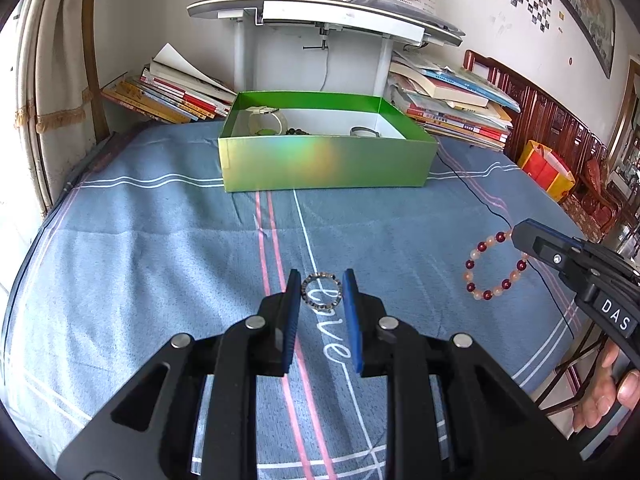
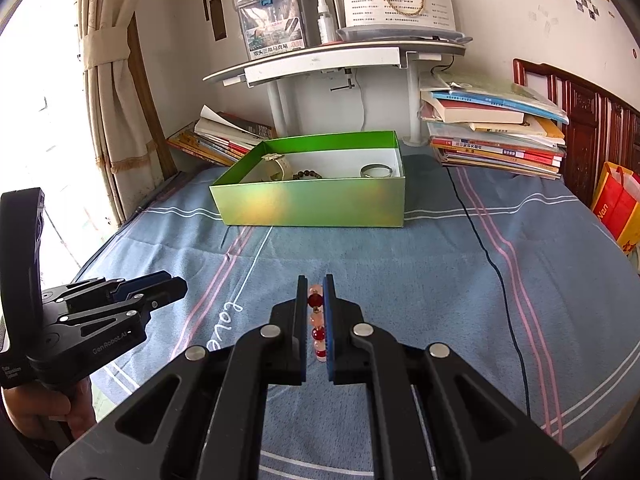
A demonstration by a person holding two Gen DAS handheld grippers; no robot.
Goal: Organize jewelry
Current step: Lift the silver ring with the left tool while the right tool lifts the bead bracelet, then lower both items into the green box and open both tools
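box (image 1: 326,160) behind ring (image 1: 321,290) | bracelet (image 1: 496,266) right of ring | books (image 1: 176,94) behind box

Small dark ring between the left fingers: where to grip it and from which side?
The ring lies flat on the bedspread, so there is no tall edge. Come from above with the left gripper tilted down and pinch across the outer rim, one finger on each side. Its fingers already straddle it.

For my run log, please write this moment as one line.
left tongs: open around ring bracelet | right tongs: shut on beaded bracelet | green box: ahead
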